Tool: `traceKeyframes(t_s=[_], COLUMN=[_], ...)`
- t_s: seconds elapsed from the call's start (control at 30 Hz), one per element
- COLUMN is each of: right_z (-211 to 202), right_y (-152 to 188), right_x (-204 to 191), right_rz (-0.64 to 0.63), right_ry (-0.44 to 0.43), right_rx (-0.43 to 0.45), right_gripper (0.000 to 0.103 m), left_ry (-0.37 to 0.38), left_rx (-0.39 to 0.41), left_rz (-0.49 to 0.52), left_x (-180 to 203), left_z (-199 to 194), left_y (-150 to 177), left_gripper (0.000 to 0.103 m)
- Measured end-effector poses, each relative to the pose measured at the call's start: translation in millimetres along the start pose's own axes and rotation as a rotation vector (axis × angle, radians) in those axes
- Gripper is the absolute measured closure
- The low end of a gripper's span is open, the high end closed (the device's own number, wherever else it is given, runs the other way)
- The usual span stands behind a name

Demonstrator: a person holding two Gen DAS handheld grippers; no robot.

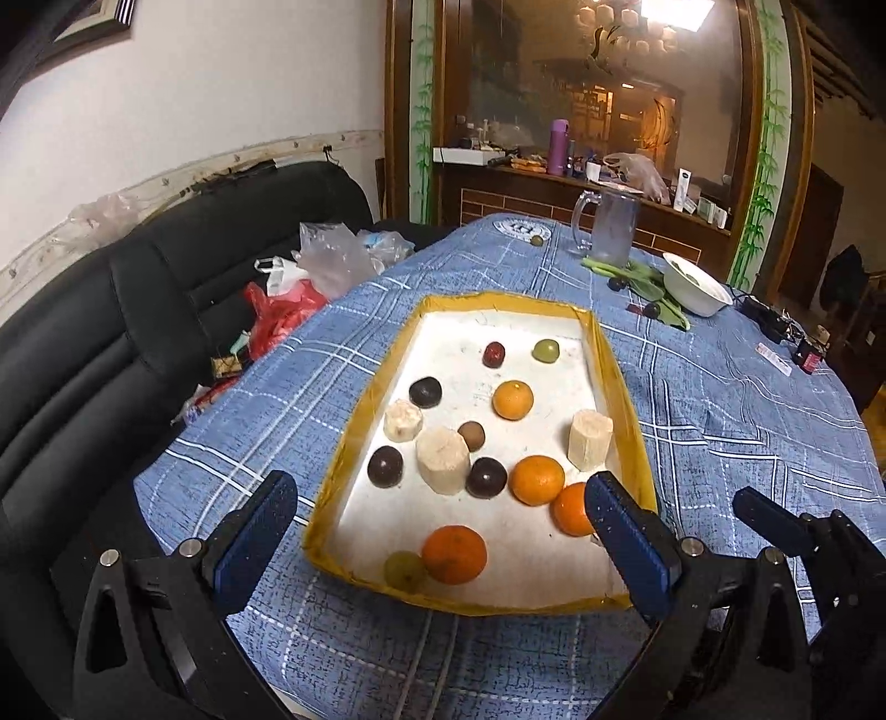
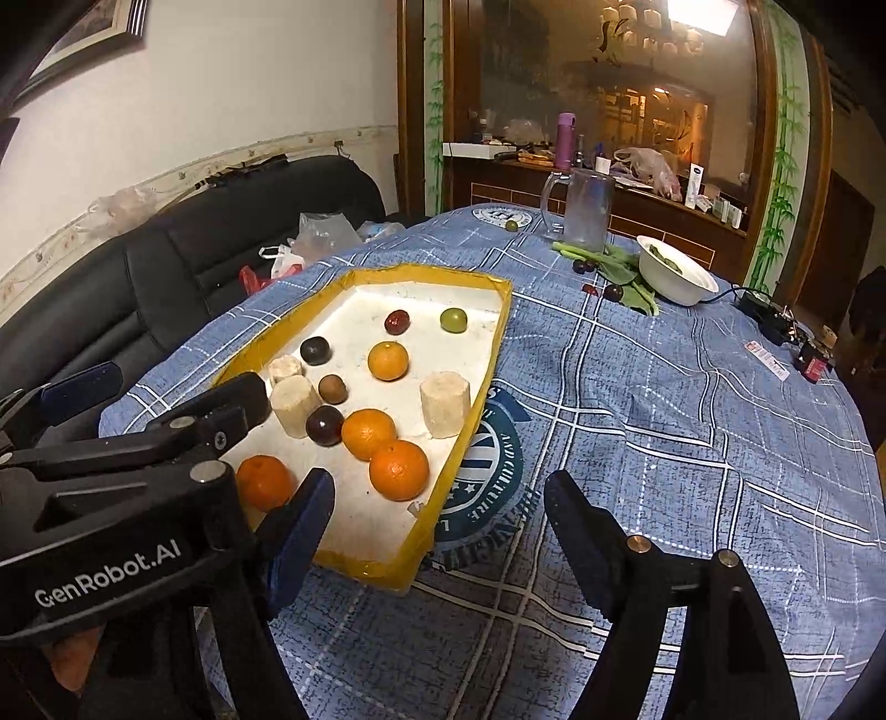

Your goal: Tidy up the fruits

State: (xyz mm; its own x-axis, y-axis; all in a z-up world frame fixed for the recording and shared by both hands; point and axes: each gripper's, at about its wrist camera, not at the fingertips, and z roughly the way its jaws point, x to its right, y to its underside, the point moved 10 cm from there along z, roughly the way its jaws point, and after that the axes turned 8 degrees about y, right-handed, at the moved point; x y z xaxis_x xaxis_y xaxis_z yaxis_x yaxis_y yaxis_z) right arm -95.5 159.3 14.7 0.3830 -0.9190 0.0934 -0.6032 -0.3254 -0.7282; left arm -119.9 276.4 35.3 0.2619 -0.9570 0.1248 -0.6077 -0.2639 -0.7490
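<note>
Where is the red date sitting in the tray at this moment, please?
In both wrist views the red date lies at the tray's far end, just left of the green grape and beyond the farthest orange.

- White wall [image 1: 221, 72], framed picture [image 1: 99, 22] upper left.
- Black leather sofa [image 1: 138, 288] left of the gripper.
- Ahead: dark wood cabinet [image 1: 554, 194], bamboo-painted frame [image 1: 767, 166].
- Ceiling light [image 1: 675, 11] lit.

fruits [image 1: 513, 399] in tray [image 1: 354, 426] on table [image 1: 720, 399], bowl [image 1: 696, 283] behind
</note>
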Motion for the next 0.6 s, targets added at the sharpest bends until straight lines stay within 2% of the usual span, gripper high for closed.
traceKeyframes(t_s=[0.6], right_z=[8], right_y=[4], right_x=[-19], right_rz=[-0.021], right_ry=[-0.013], right_rx=[-0.027], right_gripper=[0.019], left_ry=[0.011], left_rx=[-0.068], left_rz=[-0.051], left_x=[-11], left_z=[16], left_y=[9], left_gripper=[0.000])
